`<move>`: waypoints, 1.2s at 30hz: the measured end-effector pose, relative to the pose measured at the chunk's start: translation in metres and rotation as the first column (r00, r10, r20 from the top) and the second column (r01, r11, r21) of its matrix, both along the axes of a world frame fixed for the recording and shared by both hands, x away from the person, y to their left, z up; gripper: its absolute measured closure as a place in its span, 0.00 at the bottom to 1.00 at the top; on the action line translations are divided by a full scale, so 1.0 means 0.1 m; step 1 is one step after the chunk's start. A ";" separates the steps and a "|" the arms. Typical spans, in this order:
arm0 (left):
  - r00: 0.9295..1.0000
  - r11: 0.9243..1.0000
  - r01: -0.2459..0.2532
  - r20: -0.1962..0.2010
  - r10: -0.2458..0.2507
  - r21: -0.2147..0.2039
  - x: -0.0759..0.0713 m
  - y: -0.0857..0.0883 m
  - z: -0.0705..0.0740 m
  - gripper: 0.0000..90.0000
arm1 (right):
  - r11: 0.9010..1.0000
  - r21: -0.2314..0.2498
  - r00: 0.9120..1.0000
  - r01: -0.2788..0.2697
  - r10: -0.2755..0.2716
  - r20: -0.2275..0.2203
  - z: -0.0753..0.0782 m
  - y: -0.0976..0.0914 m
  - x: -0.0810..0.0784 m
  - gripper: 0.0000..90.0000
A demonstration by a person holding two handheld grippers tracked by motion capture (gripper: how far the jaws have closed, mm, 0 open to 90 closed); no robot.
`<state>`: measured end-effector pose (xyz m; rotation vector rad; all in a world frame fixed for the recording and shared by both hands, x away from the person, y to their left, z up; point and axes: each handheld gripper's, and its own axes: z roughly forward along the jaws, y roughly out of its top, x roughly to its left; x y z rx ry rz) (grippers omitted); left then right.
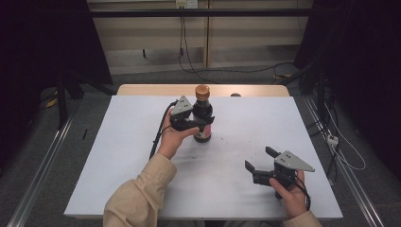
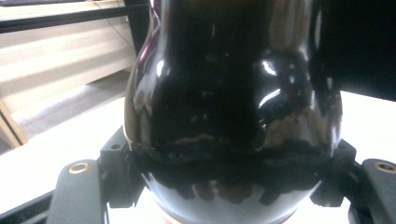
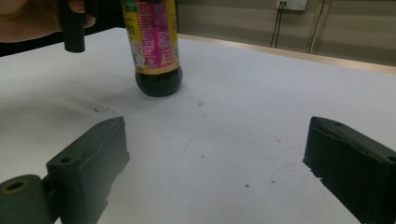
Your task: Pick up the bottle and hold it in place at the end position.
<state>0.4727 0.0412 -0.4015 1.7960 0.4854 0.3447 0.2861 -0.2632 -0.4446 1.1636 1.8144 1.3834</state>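
Left gripper (image 1: 198,124) clamped around upright sauce bottle (image 1: 203,113) mid-table (image 1: 118,156), right gripper (image 1: 261,163) spread and empty near the front edge; likely next: reaching for the cap (image 1: 202,91), bottle held steady.

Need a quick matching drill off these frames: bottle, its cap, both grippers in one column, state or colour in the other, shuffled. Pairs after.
Things:
1. bottle
2. bottle cap
3. left gripper
4. right gripper

States:
A. jaws wide apart over bare table, nothing between them
B. copper-brown, at the top
C. closed around the dark glass above the label
D. upright on the white table, dark liquid, pink and yellow label

Pairs: 1-D, 2-B, 3-C, 4-A
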 end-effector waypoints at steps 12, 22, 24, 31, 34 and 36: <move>0.996 0.996 -0.082 -0.028 0.082 0.023 -0.07 -0.06 0.04 0.29 | 1.000 -0.007 0.999 -0.018 0.017 -0.044 0.07 0.15 0.24 0.06; 0.993 0.992 -0.119 -0.015 0.120 0.030 -0.09 -0.09 0.03 0.30 | 1.000 0.014 0.999 -0.017 0.018 -0.045 0.23 0.30 0.45 0.10; 0.992 0.992 -0.122 -0.016 0.123 0.031 -0.10 -0.10 0.03 0.30 | 0.999 0.012 0.998 -0.036 0.036 -0.044 0.28 0.33 0.48 0.10; 0.992 0.992 -0.126 -0.015 0.127 0.026 -0.10 -0.10 0.02 0.30 | 0.997 0.024 0.996 -0.073 0.074 -0.046 0.48 0.43 0.62 0.10; 0.992 0.992 -0.126 -0.013 0.127 0.030 -0.09 -0.09 0.02 0.30 | 0.997 0.018 0.996 -0.079 0.080 -0.049 0.53 0.44 0.67 0.10; 0.992 0.991 -0.128 -0.015 0.129 0.027 -0.09 -0.09 0.02 0.30 | 0.996 0.008 0.995 -0.086 0.086 -0.059 0.56 0.45 0.72 0.10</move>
